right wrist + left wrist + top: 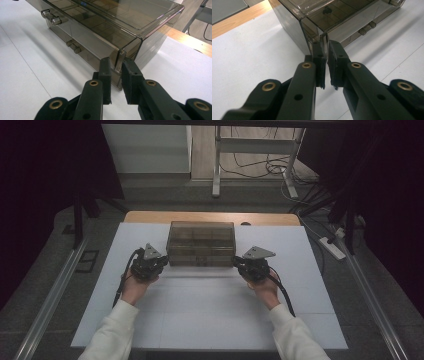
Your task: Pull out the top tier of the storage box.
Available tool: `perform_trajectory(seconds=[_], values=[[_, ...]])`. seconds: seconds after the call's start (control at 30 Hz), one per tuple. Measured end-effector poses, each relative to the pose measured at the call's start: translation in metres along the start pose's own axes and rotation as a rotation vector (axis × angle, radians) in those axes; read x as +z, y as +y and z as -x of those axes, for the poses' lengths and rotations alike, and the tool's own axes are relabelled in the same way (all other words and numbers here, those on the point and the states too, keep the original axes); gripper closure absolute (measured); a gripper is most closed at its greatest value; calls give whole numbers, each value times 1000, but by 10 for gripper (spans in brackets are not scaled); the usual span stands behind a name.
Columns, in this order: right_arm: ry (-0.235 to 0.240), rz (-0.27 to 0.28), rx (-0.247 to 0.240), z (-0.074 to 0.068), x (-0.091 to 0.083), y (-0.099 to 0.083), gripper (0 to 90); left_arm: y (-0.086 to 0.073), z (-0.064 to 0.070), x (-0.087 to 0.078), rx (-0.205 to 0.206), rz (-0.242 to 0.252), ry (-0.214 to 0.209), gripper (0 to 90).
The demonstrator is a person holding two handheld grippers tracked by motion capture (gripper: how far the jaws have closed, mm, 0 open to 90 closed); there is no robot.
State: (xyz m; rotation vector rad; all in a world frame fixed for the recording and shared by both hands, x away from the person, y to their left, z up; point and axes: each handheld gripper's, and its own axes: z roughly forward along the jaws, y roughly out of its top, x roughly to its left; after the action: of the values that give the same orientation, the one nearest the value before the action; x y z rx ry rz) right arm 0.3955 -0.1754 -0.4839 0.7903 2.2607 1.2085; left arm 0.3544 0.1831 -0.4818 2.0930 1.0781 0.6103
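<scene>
In the high view, a smoked translucent drawer box [202, 243] sits in the upper middle of a white sheet [210, 315] that covers the wooden bench [150, 216]. A person's two white sleeves enter from the bottom edge. The left tongs [161, 261] sit at the box's lower left corner and the right tongs [238, 262] at its lower right corner, each topped with a grey three-cornered plate and trailing a black cable. From this height it is not possible to tell how far either pair is open.

The left gripper view settles this for the first pair: the left tongs [326, 51] are nearly closed, with only a sliver of gap, and a thin clear vertical tab [324, 40] at the box's front corner is caught between the tips. Two small drawer knobs [367, 28] show at the upper right of that frame, and the bare wood of the bench crosses the upper left.

The right gripper view shows the right tongs [116, 65] a little wider apart, with a similar clear tab [120, 58] at the opposite front corner standing in the gap; whether the pads press on it cannot be told. Drawer fronts with round knobs [51, 17] run toward the upper left, and inner dividers show through the clear lid [130, 12].
</scene>
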Motion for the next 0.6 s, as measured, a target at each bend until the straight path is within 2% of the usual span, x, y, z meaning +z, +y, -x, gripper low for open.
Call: perform_trajectory(seconds=[0.6], values=[[12,2,-2,-4,-5,-2,781,-3,4,-5,8,-4,-3,828]])
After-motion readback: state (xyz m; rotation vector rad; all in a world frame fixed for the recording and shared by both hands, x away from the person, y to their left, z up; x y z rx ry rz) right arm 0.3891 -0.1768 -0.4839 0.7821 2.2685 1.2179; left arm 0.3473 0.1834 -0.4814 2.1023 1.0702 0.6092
